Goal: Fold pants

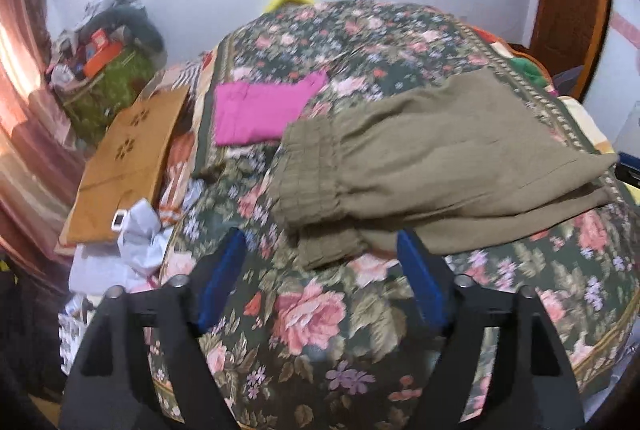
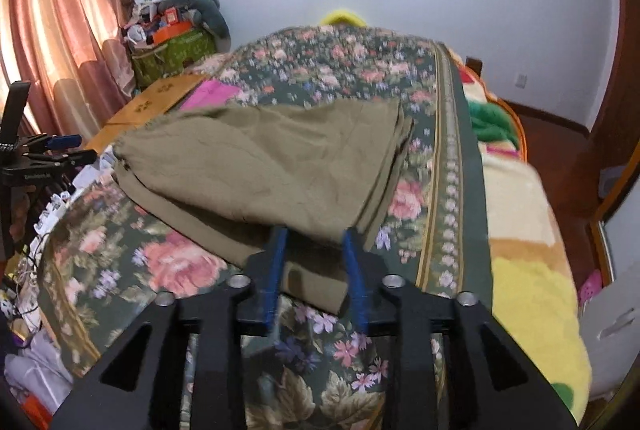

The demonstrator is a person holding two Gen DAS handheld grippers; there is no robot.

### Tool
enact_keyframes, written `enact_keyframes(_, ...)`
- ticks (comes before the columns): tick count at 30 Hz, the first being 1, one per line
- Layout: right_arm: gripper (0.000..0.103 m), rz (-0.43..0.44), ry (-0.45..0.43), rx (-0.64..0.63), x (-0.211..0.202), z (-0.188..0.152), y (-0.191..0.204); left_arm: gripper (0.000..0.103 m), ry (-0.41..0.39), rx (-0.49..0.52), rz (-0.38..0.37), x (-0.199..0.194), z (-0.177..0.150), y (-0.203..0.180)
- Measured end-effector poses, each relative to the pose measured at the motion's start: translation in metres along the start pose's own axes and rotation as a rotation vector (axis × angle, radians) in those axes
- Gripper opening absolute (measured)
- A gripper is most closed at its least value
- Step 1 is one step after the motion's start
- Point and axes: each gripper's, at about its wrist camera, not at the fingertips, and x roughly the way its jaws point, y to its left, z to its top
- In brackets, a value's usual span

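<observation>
Olive-green pants (image 1: 420, 165) lie folded in layers on the floral bedspread (image 1: 320, 330), elastic waistband to the left in the left wrist view. My left gripper (image 1: 320, 242) is open and empty, its blue fingers (image 1: 222, 270) just short of the pants' near edge. In the right wrist view the pants (image 2: 272, 165) lie across the bed. My right gripper (image 2: 314, 234) is partly open, its blue fingers (image 2: 276, 262) on either side of the pants' near corner, not clamped on it.
A folded pink garment (image 1: 256, 113) lies beyond the pants. A brown garment (image 1: 128, 157) and white cloth (image 1: 140, 238) lie at the bed's left. A green bag with clutter (image 1: 104, 69) stands by the curtain. A colourful blanket (image 2: 528, 230) covers the bed's right side.
</observation>
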Motion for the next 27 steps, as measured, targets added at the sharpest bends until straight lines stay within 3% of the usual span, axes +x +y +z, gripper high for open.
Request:
enact_keyframes(4,0.060,0.014,-0.051,-0.042,-0.009,0.014,0.013,0.087,-0.006,0.062,-0.003,0.000,0.010,-0.017)
enact_keyframes(5,0.061,0.020,-0.054,-0.052,-0.008,0.016,0.016,0.088,-0.003,0.084,-0.006,0.002,0.011,-0.023)
enact_keyframes(18,0.061,0.164,0.075,-0.210,0.052,0.023,0.068,0.088,0.086,0.359,0.005,0.051,0.018,-0.078)
enact_keyframes(27,0.057,0.180,0.129,-0.288,0.085,0.030,0.088,0.086,0.039,0.316,-0.043,0.040,0.044,-0.075)
